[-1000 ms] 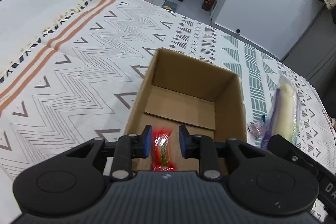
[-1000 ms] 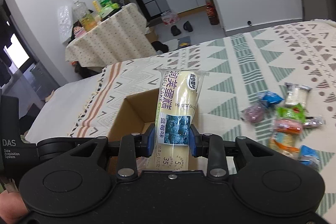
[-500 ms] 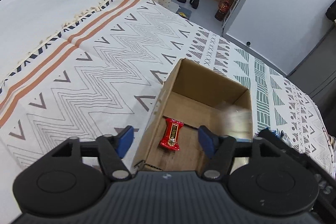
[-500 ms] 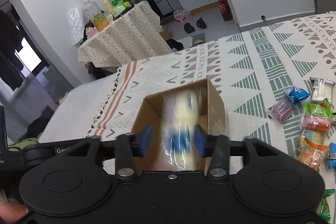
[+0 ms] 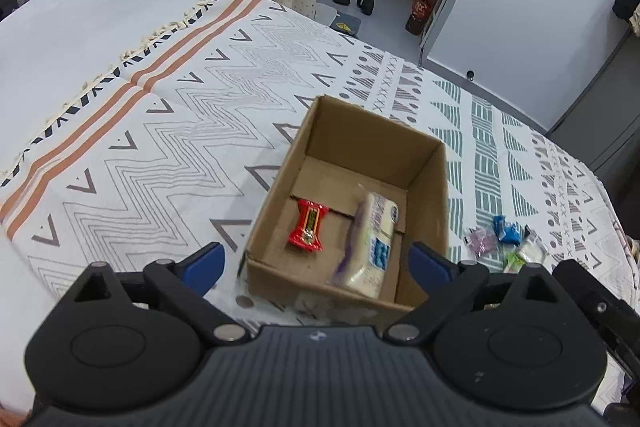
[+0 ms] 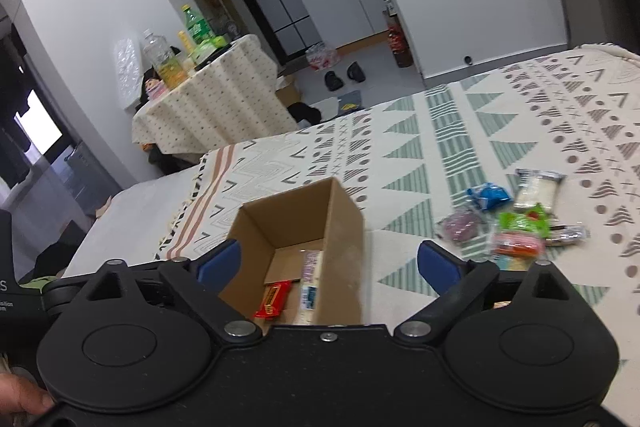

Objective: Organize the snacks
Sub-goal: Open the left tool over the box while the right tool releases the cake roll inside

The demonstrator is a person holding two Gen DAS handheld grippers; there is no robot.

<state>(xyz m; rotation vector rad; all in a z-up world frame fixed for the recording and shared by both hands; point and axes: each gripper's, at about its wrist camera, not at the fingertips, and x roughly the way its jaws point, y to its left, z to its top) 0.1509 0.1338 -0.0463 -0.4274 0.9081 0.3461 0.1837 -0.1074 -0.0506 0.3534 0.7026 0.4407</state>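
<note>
Looking down the left gripper (image 5: 316, 263), jaws wide and empty over the cardboard box (image 5: 436, 195), red candy (image 5: 308, 225) and cake roll (image 5: 374, 247) inside. Right gripper (image 6: 328, 263) also spread, so swing over to the loose snack pile (image 6: 516, 227), pinch one mid-wrapper

The left wrist camera sits just behind the left gripper (image 5: 316, 261), looking down and forward past its spread fingers into the cardboard box (image 5: 428, 195) close below. The right wrist camera rides behind the right gripper (image 6: 329, 265), aimed lower across the patterned bedspread (image 6: 460, 131), the same cardboard box (image 6: 344, 239) near its fingers. Both views share the box, the loose snack packets (image 6: 516, 223) beyond, and the draped table (image 6: 212, 99) far ahead.
</note>
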